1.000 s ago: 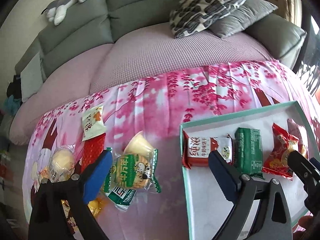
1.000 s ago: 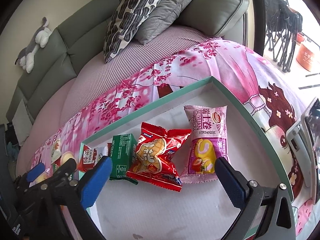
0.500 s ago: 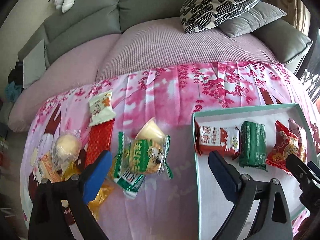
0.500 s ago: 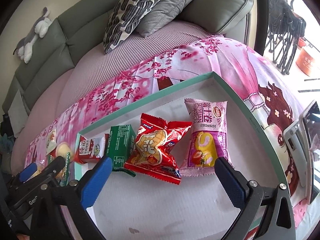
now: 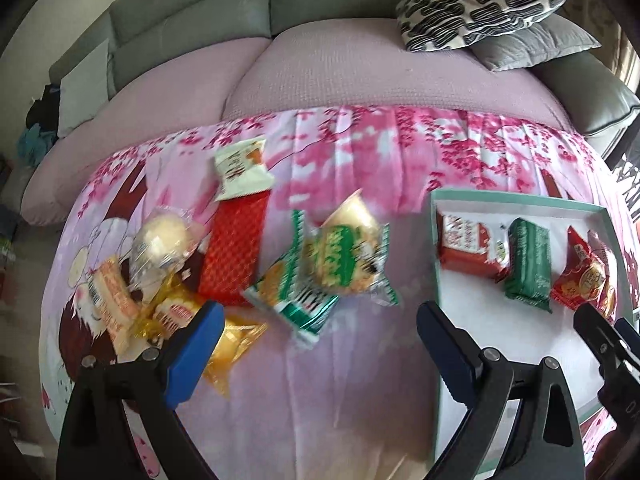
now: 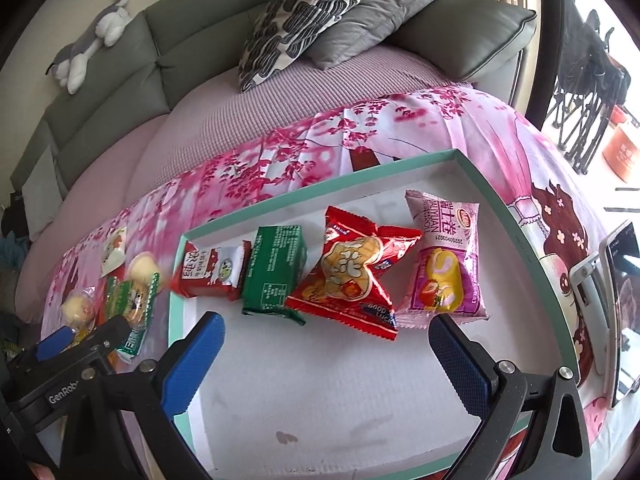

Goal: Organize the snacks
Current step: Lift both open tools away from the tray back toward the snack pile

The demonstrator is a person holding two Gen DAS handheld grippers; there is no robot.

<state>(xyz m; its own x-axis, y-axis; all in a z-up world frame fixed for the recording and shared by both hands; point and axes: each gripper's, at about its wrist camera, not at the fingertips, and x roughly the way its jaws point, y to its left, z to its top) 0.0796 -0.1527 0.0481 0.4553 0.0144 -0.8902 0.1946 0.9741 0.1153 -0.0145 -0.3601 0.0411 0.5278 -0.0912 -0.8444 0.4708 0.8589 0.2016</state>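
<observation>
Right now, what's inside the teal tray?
The teal tray holds four snacks in a row: red-and-white packet, green packet, red pouch, pink roll packet. Anything beneath them is covered.

Glossy plastic snack wrappers [image 6: 352, 276] on smooth printed cloth [image 5: 360, 152].

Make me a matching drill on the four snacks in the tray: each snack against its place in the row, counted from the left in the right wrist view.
Snacks:
1. green packet
2. pink roll pack
3. red and white pack
4. red crinkly bag

Places in the tray:
A. far left
B. second from left
C. third from left
D. far right

Pairs: 1-B, 2-D, 3-A, 4-C
</observation>
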